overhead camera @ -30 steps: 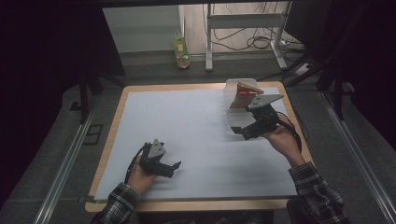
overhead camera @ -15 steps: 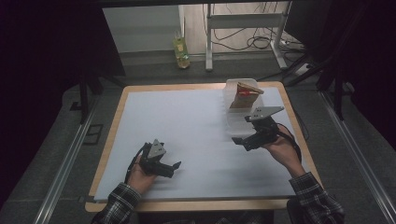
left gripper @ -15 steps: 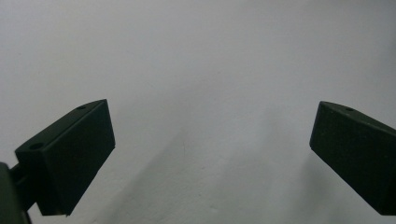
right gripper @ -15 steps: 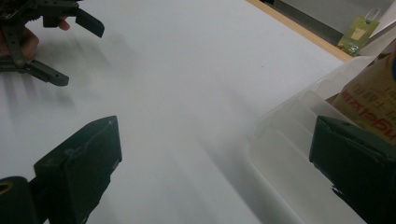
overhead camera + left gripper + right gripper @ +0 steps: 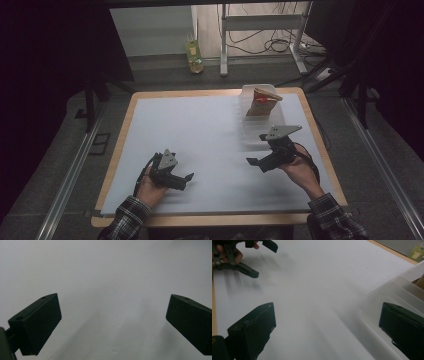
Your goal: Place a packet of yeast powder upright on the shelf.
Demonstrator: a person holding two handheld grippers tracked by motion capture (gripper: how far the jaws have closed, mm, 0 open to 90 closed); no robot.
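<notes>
My left gripper rests low on the white sheet near the front left. It is open, and its jaws stand wide apart over bare sheet. My right gripper hovers at the right, just in front of a clear plastic container. It is open too, with nothing between its jaws. The container's ribbed edge lies beside the right-hand jaw. A brown wedge-shaped thing with a red patch stands in the container's far end. The left gripper also appears far off in the right gripper view.
The sheet covers a wooden table with a bare rim. A yellow-green bottle stands on the floor beyond the table, near metal frame legs and cables. Dark rails run along both sides.
My right gripper has drawn back from the container toward the front edge of the table. The left gripper has stayed in place.
</notes>
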